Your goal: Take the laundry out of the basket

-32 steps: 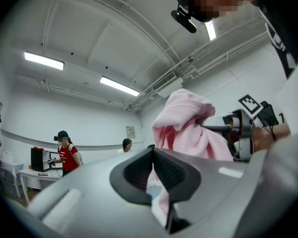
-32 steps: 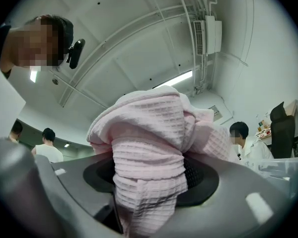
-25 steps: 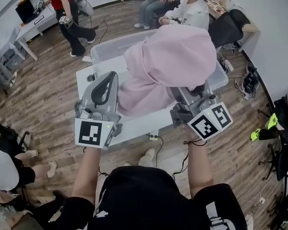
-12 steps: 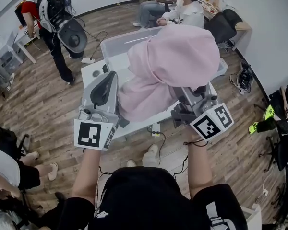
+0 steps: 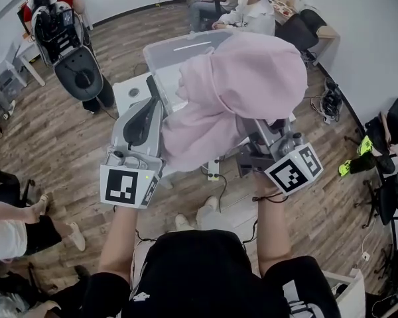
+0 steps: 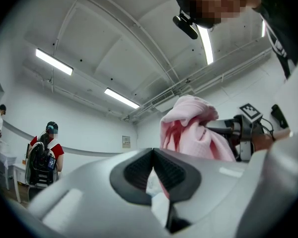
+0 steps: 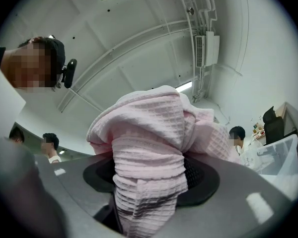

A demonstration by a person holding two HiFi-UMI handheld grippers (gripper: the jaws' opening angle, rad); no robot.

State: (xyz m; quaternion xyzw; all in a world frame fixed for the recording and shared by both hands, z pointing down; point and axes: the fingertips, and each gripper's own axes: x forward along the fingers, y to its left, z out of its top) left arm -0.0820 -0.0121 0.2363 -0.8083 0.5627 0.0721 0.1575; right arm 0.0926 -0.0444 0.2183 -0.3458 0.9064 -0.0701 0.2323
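A big pink waffle-knit cloth (image 5: 245,85) hangs in the air between both grippers, above the clear plastic basket (image 5: 179,48). My left gripper (image 5: 156,105) is shut on a thin edge of the cloth (image 6: 188,133), and pale fabric shows between its pads (image 6: 134,170). My right gripper (image 5: 255,132) is shut on a thick bunch of the same cloth (image 7: 149,128), which bulges over its pads (image 7: 201,177) and hides its tips in the head view. The right gripper (image 6: 241,130) also shows in the left gripper view, behind the cloth.
The basket stands on a white table (image 5: 129,88). A power strip (image 5: 214,171) lies on the wood floor by my feet. A person with a backpack rig (image 5: 63,35) stands at upper left. Others sit at the top (image 5: 245,12). Chairs and bags line the right wall.
Both grippers have carried the pink cloth back from the table, so table and basket sit further up in the picture. The person at upper left has walked and turned.
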